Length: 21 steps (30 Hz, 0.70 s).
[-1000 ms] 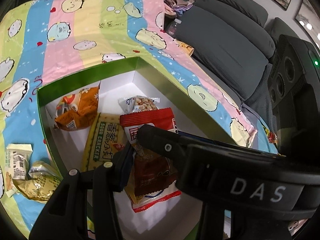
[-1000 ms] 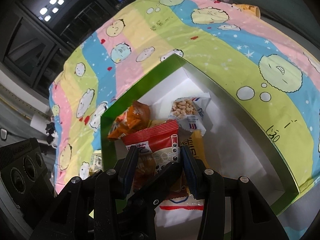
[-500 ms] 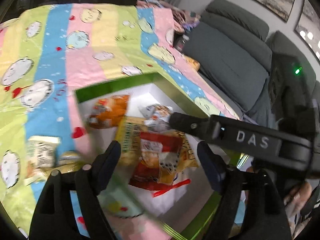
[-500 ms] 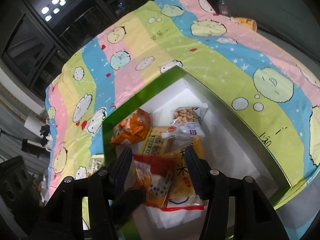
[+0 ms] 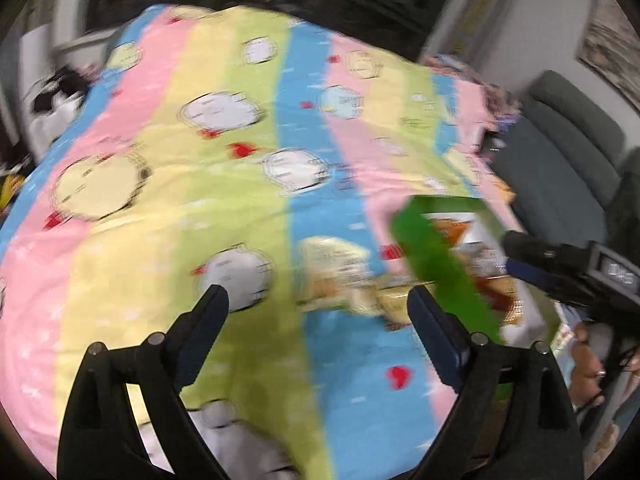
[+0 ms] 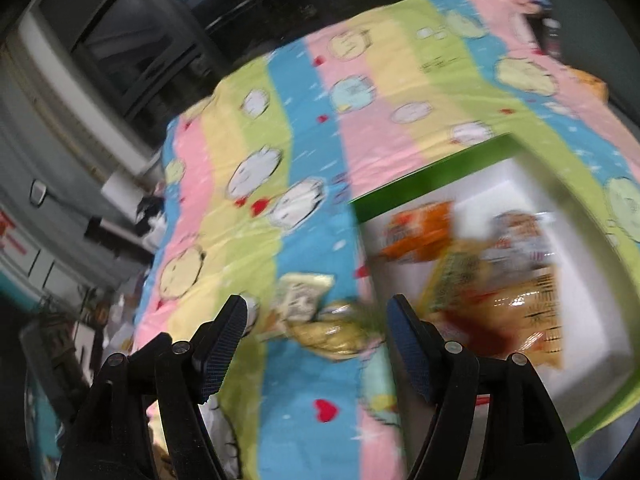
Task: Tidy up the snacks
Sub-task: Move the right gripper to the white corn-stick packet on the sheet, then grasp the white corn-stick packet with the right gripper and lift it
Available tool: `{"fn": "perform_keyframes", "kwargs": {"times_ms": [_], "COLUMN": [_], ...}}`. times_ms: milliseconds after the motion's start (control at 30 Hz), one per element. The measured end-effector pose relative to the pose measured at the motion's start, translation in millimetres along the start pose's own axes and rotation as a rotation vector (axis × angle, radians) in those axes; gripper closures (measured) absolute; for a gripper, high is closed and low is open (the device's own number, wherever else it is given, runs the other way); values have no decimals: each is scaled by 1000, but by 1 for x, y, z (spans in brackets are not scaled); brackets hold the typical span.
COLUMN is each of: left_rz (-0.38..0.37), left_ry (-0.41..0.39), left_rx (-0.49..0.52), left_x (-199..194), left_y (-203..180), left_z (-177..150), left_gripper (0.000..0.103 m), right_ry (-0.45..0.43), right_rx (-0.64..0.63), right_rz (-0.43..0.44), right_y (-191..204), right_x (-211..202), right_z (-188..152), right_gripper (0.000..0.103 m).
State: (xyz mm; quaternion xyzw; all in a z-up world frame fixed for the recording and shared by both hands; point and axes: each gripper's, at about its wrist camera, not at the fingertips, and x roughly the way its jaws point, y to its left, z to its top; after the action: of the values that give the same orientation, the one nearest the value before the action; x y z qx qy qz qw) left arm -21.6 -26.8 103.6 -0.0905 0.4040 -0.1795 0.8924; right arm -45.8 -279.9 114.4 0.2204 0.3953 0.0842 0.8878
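Both views are motion-blurred. My left gripper point(image 5: 316, 308) hangs over the striped bedspread point(image 5: 160, 240), its jaws opening with nothing between them. A white snack packet point(image 5: 336, 268) and a gold one point(image 5: 394, 300) lie just ahead of it. The green box point(image 5: 436, 264) is to its right, with my right gripper point(image 5: 520, 258) over it. In the right wrist view my right gripper point(image 6: 318, 320) is also opening and empty, above the white packet point(image 6: 300, 296) and gold packet point(image 6: 336, 332). The green box point(image 6: 420, 176) holds an orange packet point(image 6: 420, 232), a red packet point(image 6: 476, 328) and others.
A grey sofa point(image 5: 560, 160) runs along the bed's right side. A person's hand point(image 5: 588, 364) shows at the lower right. Dark windows and cabinets point(image 6: 120, 40) stand beyond the bed's far end. Bedspread stretches to the left of the box.
Both grippers let go of the red packet, which now lies in the box. Both opened and swung left, away from the box, toward the two loose packets.
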Motion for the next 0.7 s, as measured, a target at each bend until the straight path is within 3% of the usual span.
{"fn": "perform_keyframes", "kwargs": {"times_ms": [167,333,600,700], "left_rz": [31,48,72,77], "left_ry": [37,62,48,49], "left_rx": [-93,-121,-136,-144], "left_x": [9,16,10,10], "left_y": [47,62,73,76], "left_z": [-14,-19,-19,-19], "left_gripper": [12,12,12,12], "right_ry": [103,244,318,349], "right_rx": [-71,-110,-173,-175], "right_rz": [10,-42,-306,-345], "right_y": [39,61,68,65], "right_x": [43,99,164,175], "right_z": [-9,-10,-1,1], "right_gripper": [30,30,30,30]}}
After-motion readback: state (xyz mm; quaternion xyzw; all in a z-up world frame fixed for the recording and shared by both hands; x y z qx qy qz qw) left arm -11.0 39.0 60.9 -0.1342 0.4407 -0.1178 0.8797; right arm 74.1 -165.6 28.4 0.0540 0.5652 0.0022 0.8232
